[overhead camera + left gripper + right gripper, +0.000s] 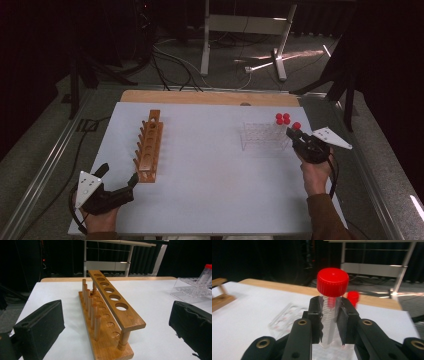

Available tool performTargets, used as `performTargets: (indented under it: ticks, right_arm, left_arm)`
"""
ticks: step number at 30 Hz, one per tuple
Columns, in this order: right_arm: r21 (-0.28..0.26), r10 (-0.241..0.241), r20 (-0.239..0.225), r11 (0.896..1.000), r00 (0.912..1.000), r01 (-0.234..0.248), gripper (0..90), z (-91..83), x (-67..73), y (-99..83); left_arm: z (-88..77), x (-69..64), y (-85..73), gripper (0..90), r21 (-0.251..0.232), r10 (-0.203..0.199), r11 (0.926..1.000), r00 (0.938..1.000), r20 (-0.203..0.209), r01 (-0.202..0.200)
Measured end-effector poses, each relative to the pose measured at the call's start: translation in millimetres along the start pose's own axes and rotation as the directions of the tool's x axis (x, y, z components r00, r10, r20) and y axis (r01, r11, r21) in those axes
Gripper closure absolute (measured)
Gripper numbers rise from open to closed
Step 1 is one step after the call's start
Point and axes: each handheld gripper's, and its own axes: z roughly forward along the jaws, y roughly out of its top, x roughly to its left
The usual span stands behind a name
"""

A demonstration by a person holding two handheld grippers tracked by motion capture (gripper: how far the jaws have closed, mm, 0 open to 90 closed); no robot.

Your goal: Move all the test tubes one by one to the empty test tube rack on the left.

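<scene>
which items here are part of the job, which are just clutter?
In play:
- red-capped tube, clamped in right gripper
- clear rack holding three more red-capped tubes
- wooden rack, in front of open left gripper

Lying about:
- white table frame
- floor cables

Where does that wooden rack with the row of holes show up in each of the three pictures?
High view: the wooden rack stands left of centre on the white table, just ahead of the left gripper.
Left gripper view: it stands at the centre, running away from the camera between the two open jaws.
Right gripper view: a corner of it shows at the left edge.
Shared landmark: the clear plastic rack.
</scene>
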Motion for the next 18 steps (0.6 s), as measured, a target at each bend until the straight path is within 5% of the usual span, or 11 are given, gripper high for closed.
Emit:
performTargets:
  ticks: [9,18]
  right_arm:
    - [0.026,-0.029,-0.122,0.999,0.9921,0.033,74.4,-3.9,25.0,-11.4]
    - [0.033,-0.038,-0.256,0.998,0.9659,0.048,74.5,-0.4,57.8,-10.2]
  left_arm:
    - [-5.1,-6.0,6.1,0.6,-0.017,0.007,0.9998,0.9999,0.01,-0.006]
    - [-7.9,-20.8,23.7,0.6,-0.007,0.014,0.9999,0.9987,0.049,-0.014]
